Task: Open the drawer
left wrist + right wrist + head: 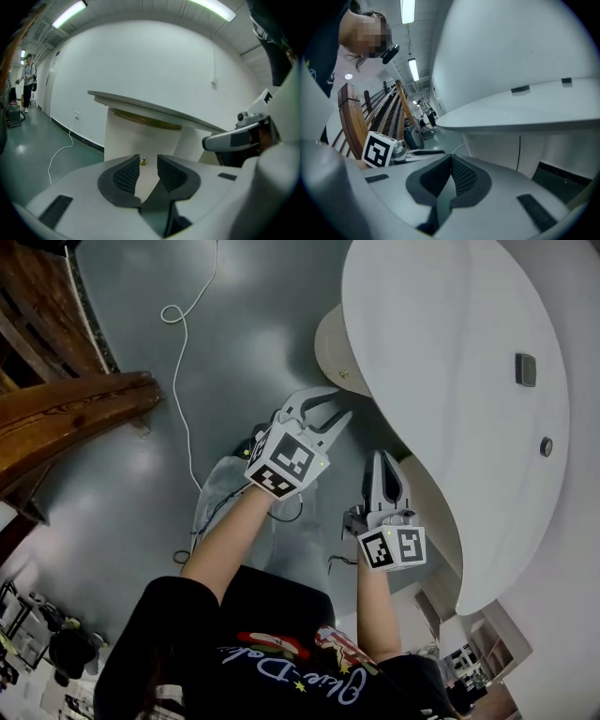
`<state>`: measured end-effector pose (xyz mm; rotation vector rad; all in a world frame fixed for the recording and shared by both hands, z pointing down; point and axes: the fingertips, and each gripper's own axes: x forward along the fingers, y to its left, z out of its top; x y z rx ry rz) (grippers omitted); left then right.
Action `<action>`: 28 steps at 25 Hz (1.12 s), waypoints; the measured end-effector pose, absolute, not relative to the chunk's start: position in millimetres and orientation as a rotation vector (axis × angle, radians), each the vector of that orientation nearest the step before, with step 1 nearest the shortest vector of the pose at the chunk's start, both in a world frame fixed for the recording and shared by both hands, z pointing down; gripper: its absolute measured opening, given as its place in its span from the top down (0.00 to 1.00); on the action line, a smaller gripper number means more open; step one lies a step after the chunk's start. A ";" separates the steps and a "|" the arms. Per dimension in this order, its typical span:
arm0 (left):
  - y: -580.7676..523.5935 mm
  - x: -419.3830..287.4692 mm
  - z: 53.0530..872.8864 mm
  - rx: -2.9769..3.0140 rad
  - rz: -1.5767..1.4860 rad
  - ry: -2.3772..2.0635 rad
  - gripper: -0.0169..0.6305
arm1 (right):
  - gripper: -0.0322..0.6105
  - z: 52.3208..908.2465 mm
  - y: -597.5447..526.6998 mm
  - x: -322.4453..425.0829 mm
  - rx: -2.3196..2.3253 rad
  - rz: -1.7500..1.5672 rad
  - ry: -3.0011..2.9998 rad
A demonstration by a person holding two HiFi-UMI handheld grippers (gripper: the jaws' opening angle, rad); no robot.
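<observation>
Left gripper (148, 164) jaws narrowly apart and empty, lined up on the small knob (143, 161) of the drawer (126, 138) under the table (154, 110), probably to grab it. Right gripper (451, 161) jaws together, idle alongside.

A thin white cable (183, 362) snakes across the grey-green floor (234, 324) below me, with a small loop in it. On my left a brown wooden railing (80, 409) slants past. On the white surface (441, 352) sit a small dark square piece (526, 369) and, apart from it, a round one (547, 446). Far down the corridor a person (29, 79) stands under long ceiling lights (69, 13). A wall socket (77, 114) sits low on the white wall (154, 61).
</observation>
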<state>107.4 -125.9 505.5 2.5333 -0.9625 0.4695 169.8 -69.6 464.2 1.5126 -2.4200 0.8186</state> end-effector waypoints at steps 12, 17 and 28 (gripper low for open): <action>-165.1 155.0 581.1 2.517 0.532 -0.928 0.76 | 0.95 488.7 -75.1 155.8 1.341 0.887 -2.518; -177.4 160.6 594.9 2.505 0.513 -0.943 0.76 | 0.95 492.5 -67.9 156.2 1.319 0.905 -2.520; -184.2 164.8 600.0 2.548 0.526 -0.940 0.82 | 0.95 492.1 -67.3 157.3 1.324 0.898 -2.512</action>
